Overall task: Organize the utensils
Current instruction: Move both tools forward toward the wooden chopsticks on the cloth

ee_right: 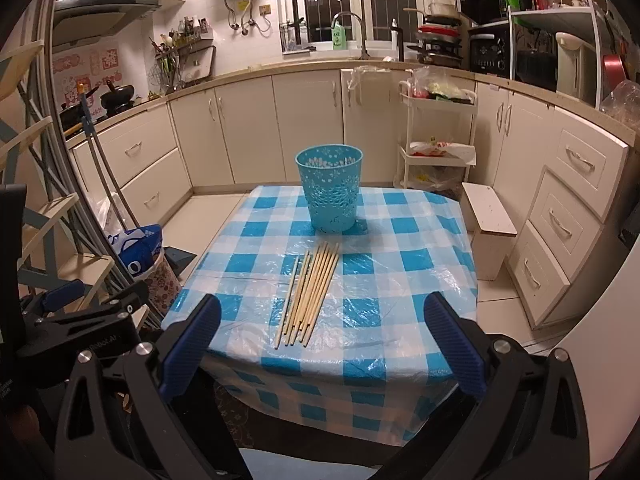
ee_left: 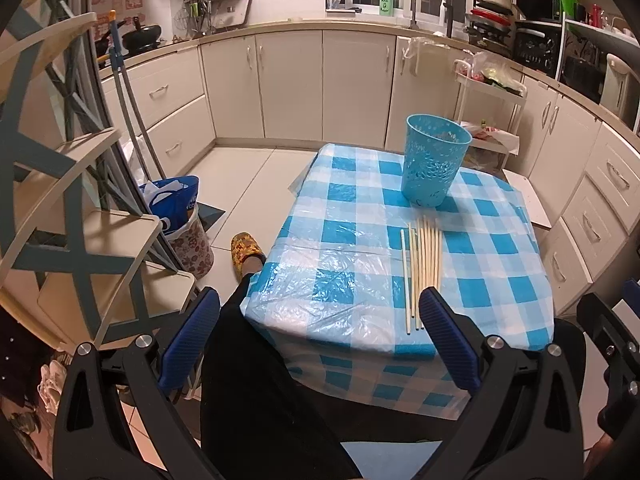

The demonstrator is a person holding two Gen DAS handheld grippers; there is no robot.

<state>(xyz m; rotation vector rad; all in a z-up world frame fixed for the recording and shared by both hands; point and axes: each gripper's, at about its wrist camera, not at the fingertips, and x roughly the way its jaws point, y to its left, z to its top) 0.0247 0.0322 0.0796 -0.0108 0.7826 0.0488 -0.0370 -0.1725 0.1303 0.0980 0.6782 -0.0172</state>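
Both my tools are released and carry nothing. The left tool [ee_left: 320, 312] hangs off the near left corner of the tabletop [ee_left: 360, 216], over my leg; the right tool [ee_right: 322, 320] sits square before the near edge, its jaws spread wide.

The chopsticks [ee_right: 310, 292] lie in a loose row at the centre of the right view, flat on the checked plastic cover, tips toward the blue perforated cup [ee_right: 330, 190], which stands upright just beyond them in the upper middle of the frame. In the left view the same chopsticks [ee_left: 424, 268] sit right of centre with the cup [ee_left: 436, 160] above them. The cup looks empty from here, though I cannot see its bottom.

My judgement of the risks: the sticks are thin, round and lie side by side, so a pinch on several could roll some aside or off the near edge. The cover is slick and wrinkled; a dragging finger may bunch it and shift everything. The cup looks light, so a stick knocking its rim could tip it.
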